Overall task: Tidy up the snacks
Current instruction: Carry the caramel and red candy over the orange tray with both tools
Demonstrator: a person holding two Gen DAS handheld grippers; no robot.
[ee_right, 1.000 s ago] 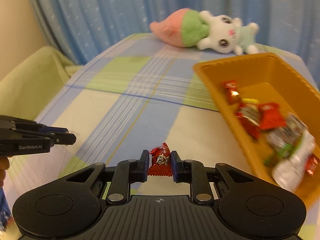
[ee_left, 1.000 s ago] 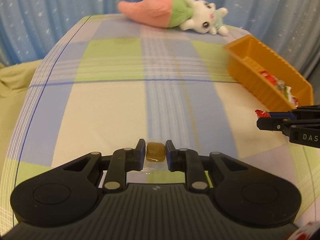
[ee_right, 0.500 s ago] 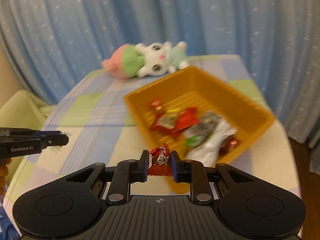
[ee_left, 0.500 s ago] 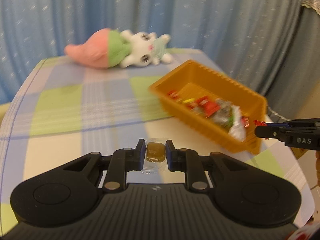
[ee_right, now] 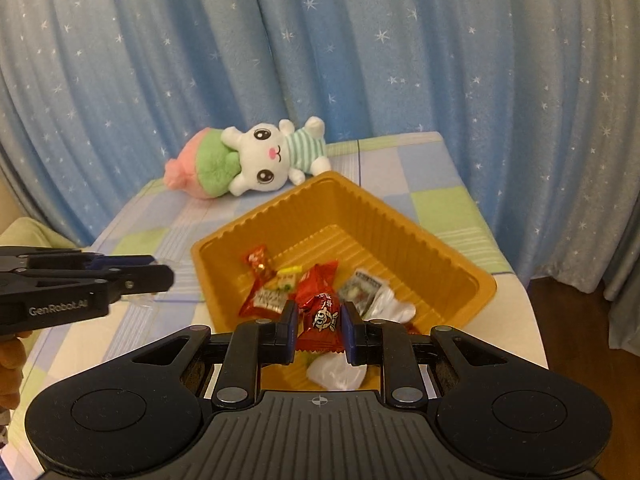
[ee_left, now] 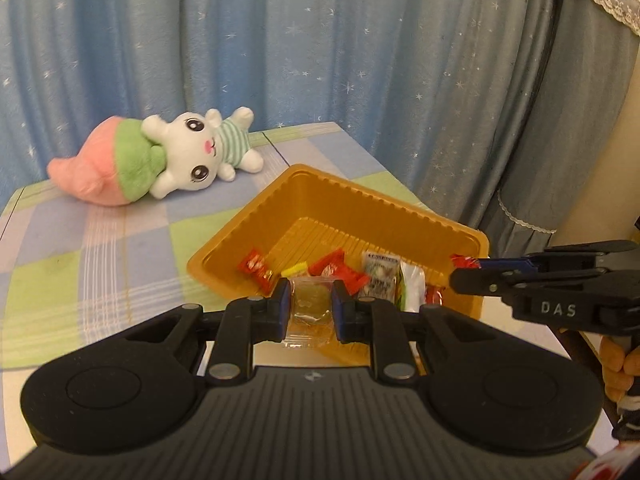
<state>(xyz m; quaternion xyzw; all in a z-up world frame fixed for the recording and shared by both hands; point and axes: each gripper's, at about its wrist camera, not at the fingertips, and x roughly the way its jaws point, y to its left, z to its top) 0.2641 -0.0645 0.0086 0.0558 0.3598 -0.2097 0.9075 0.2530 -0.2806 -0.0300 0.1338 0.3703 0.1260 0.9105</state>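
Left claw (ee_left: 310, 306): black ribbed body, round side discs, silver screws, blue pads. Right claw (ee_right: 320, 322): same; "DAS" marking.

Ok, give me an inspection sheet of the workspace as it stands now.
Surface: table under a checked cloth.
Job's things: orange tray with several wrapped snacks; clear-wrapped candy and red candy both held over the tray's near edge.
Clutter: plush bunny lying behind the tray.
Grippers: left gripper shut on the clear-wrapped candy; right gripper shut on the red candy.
Cables: nothing seen.
Surroundings: blue starred curtain; green cushion at the left.
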